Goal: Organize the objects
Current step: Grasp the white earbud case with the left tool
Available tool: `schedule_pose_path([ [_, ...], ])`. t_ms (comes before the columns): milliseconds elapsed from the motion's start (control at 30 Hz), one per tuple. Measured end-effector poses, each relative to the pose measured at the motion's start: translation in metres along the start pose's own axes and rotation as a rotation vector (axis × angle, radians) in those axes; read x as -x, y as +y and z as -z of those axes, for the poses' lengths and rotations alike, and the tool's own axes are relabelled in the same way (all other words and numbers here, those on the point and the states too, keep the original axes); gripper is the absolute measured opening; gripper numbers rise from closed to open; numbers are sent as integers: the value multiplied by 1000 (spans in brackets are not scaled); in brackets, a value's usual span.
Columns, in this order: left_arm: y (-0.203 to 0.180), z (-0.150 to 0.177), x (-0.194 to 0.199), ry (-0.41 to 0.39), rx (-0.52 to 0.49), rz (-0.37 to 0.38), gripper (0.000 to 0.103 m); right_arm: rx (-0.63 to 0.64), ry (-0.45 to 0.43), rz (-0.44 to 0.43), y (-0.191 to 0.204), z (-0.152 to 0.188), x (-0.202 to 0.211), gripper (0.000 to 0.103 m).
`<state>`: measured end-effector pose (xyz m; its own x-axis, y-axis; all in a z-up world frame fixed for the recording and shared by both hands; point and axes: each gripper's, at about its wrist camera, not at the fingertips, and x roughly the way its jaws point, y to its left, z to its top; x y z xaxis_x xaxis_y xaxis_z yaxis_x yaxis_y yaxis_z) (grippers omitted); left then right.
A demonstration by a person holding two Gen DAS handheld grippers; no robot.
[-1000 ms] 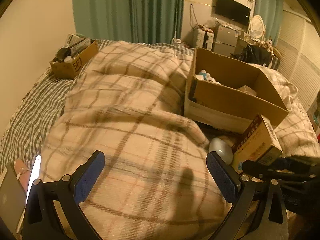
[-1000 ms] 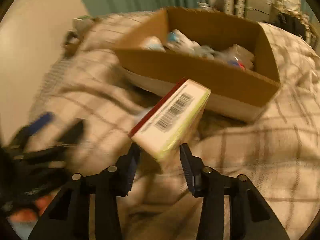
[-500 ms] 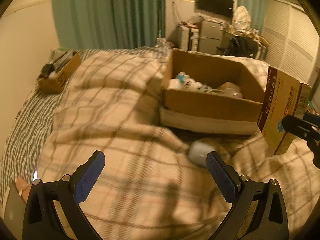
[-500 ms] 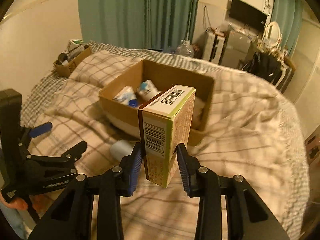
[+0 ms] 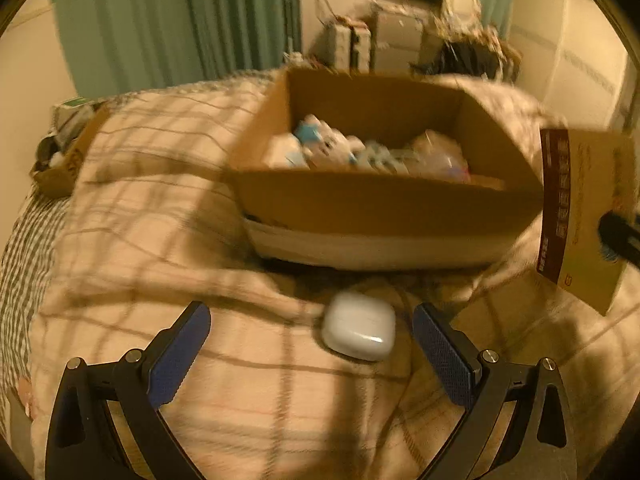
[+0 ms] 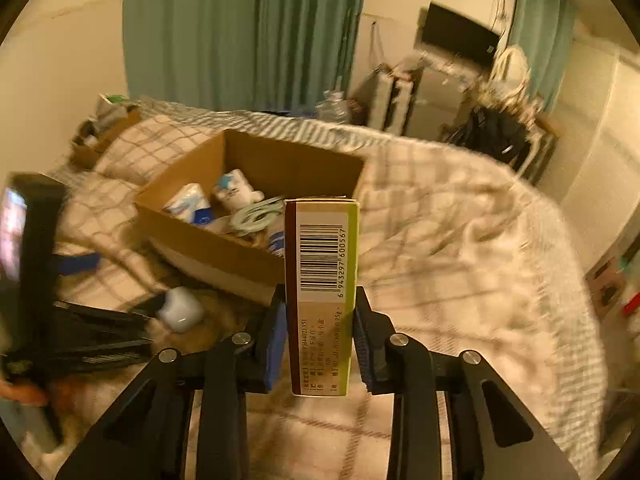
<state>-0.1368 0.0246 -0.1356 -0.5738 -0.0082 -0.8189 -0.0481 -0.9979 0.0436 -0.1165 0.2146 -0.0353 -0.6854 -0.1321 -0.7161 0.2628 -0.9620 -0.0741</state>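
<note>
My right gripper (image 6: 320, 340) is shut on a tall brown and green medicine box (image 6: 320, 280) with a barcode, held upright above the bed beside the big cardboard box (image 6: 224, 240). The same medicine box (image 5: 580, 216) shows at the right of the left wrist view. My left gripper (image 5: 312, 352) is open and empty, low over the plaid blanket, with a white earbud case (image 5: 358, 332) lying between its fingers. The case also shows in the right wrist view (image 6: 180, 308). The cardboard box (image 5: 380, 208) holds several small packets and bottles.
A plaid blanket (image 5: 160, 240) covers the bed. A smaller cardboard box (image 5: 68, 152) with items sits at the far left by the wall. Green curtains, a TV and cluttered furniture stand behind the bed. A phone mount (image 6: 24, 240) is at the left.
My right gripper has lifted the medicine box upright and moved it toward the big box. My left gripper has moved forward and right so the white case now lies between its fingers.
</note>
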Motion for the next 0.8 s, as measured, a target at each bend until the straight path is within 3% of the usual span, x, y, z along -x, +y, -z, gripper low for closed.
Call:
schedule_pose_path([
  [100,-21,4,-22,62,-83,-2,96,-22,1,-31,-7,7,-4,29],
  [200,-32,6,-42,126,-123,21,80,-46,3,-58,-12,11,-7,29],
  [267,-34,5,-50,147,-130,26,57,-53,18,-61,-11,14,-10,29],
  [300,-33,5,-52,158,-125,34,54,-54,27,-59,-11,16,-13,29],
  [467,-34,12,-29,115,-121,33,52,-72,29,-58,-8,24,-9,29],
  [800,-19,18,59,-32,-52,102,52,-48,5,-56,12,29,28,29],
])
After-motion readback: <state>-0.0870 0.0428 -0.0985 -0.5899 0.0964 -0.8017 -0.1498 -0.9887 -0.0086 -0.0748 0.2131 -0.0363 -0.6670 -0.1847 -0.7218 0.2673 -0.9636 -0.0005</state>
